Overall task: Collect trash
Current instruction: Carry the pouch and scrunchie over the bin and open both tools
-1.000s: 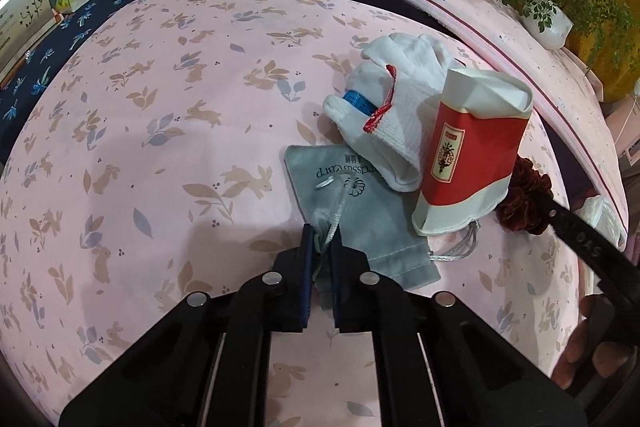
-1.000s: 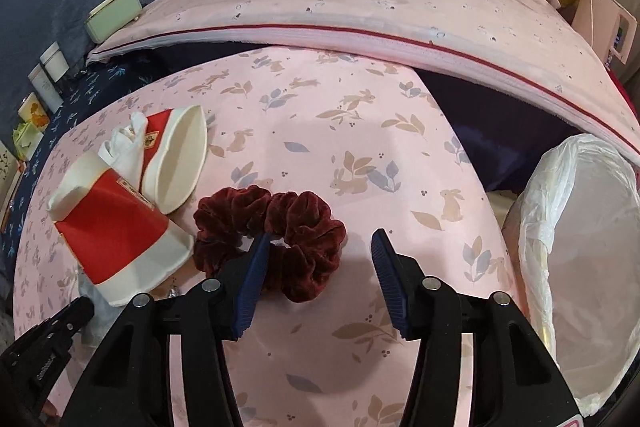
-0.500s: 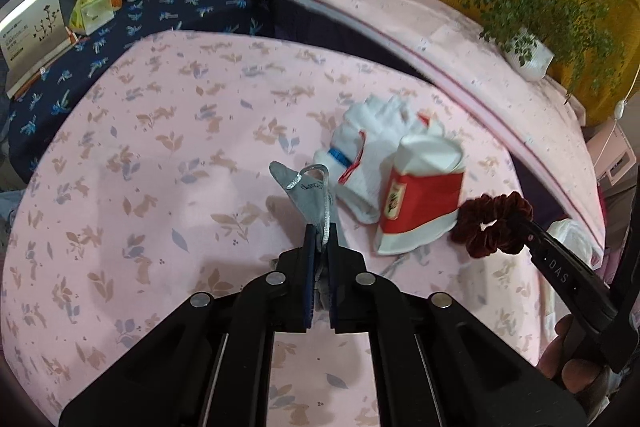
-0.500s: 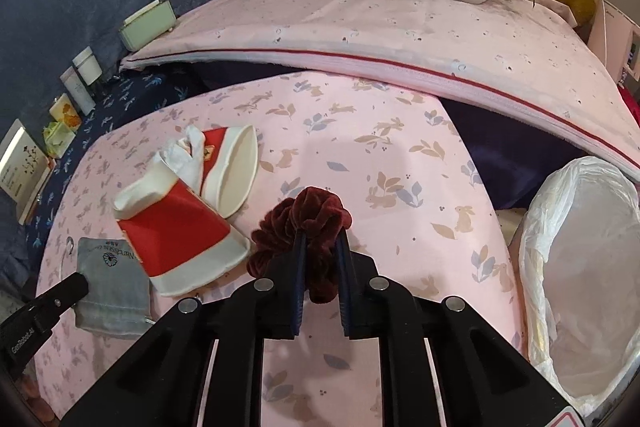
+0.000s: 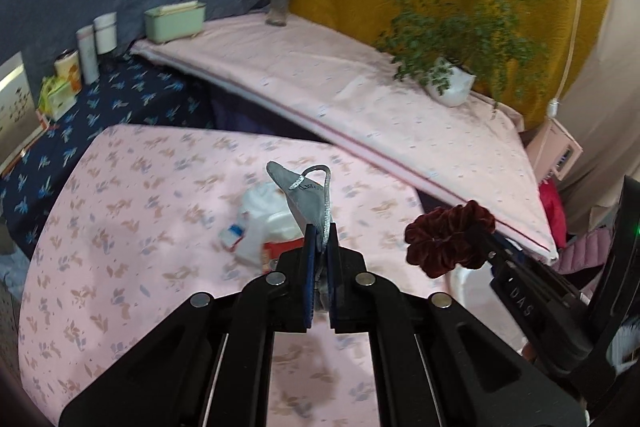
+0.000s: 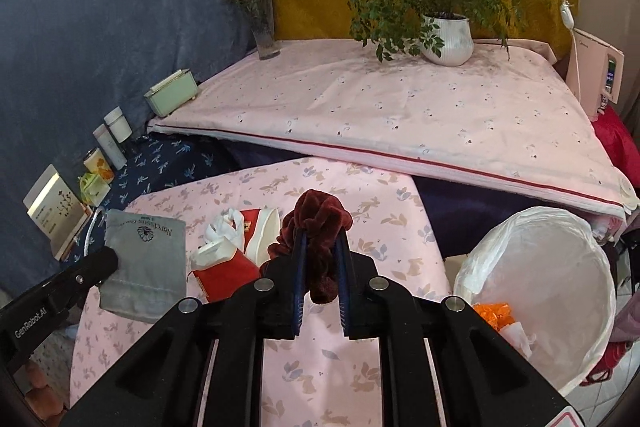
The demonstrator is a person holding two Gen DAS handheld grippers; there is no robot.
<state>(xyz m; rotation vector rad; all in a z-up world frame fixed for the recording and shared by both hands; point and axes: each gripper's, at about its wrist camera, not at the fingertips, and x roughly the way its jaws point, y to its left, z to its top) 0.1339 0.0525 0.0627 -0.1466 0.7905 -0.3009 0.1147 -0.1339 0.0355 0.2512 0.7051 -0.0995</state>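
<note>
Left gripper (image 5: 320, 239), black with blue pads, clamped shut on the lower edge of a flat grey fabric drawstring pouch (image 5: 304, 195); pouch standing up from the jaws toward twelve o'clock, silver cord looped at its top, clear of the pink rabbit-print cloth (image 5: 120, 267) below. Pinched at one edge, probably so that the rest hangs free and drops cleanly on release.

Right gripper (image 6: 320, 239), same build, jaws just closed and now squeezing a dark red velvet scrunchie (image 6: 320, 211); soft folds bulging above and below the pads, also off the cloth. Narrow gap between the pads, filled by bunched fabric.

From the right wrist view, at four o'clock: round bin lined with a white plastic bag (image 6: 500, 227), mouth open, just beside the edge of the cloth, with an orange scrap (image 6: 492, 311) and some pale paper already inside. Likely destination for both held things, the scrunchie the nearer of the two.

Left on the cloth, at ten o'clock of the right gripper: red and white paper carton (image 6: 224, 271), lying on its side, touching a crumpled white bag (image 6: 220, 227) and a second red and white piece. Apparently the remaining trash.

Far side, twelve to one o'clock: potted green plant in a white pot (image 6: 448, 39) on a paler pink cloth, well apart from the work.
</note>
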